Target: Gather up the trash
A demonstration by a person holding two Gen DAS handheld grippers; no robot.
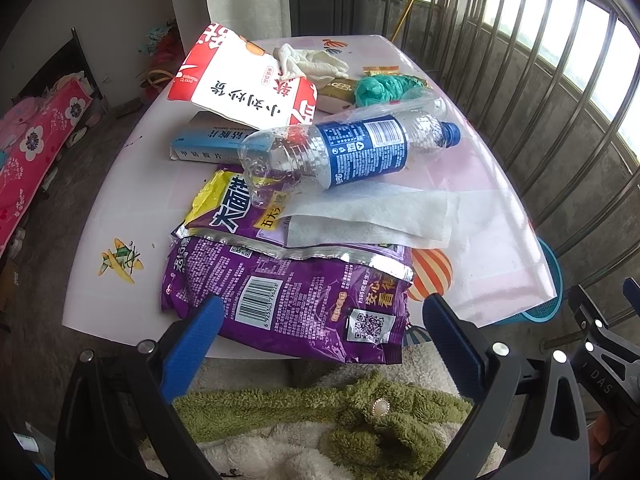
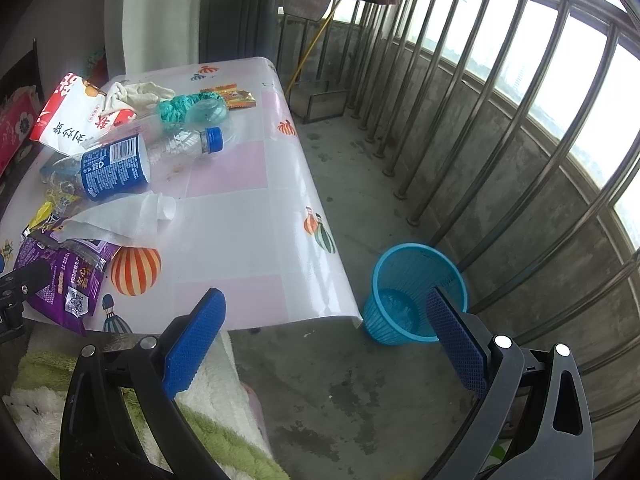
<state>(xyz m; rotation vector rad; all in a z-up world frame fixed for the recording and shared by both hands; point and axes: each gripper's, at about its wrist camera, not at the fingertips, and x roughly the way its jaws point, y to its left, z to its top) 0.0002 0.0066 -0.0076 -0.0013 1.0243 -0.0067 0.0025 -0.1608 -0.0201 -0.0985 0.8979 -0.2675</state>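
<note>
Trash lies on a low white table (image 1: 492, 200): a purple snack bag (image 1: 304, 304) at the near edge, a white tissue (image 1: 372, 216), a clear bottle with a blue label (image 1: 352, 148), a red and white bag (image 1: 240, 80), a blue box (image 1: 204, 144), a green wad (image 1: 384, 88) and a white rag (image 1: 312, 60). My left gripper (image 1: 320, 320) is open, its jaws either side of the purple bag's near edge, just short of it. My right gripper (image 2: 324, 320) is open and empty over the floor beside the table (image 2: 240, 216). A blue mesh bin (image 2: 416, 292) stands on the floor at the table's right corner.
A metal railing (image 2: 500, 128) runs along the right side of the balcony. A green and white fleece garment (image 1: 320, 412) lies below the grippers. A pink flowered bed (image 1: 36, 152) is at the left. A yellow-handled broom (image 2: 316, 40) leans at the back.
</note>
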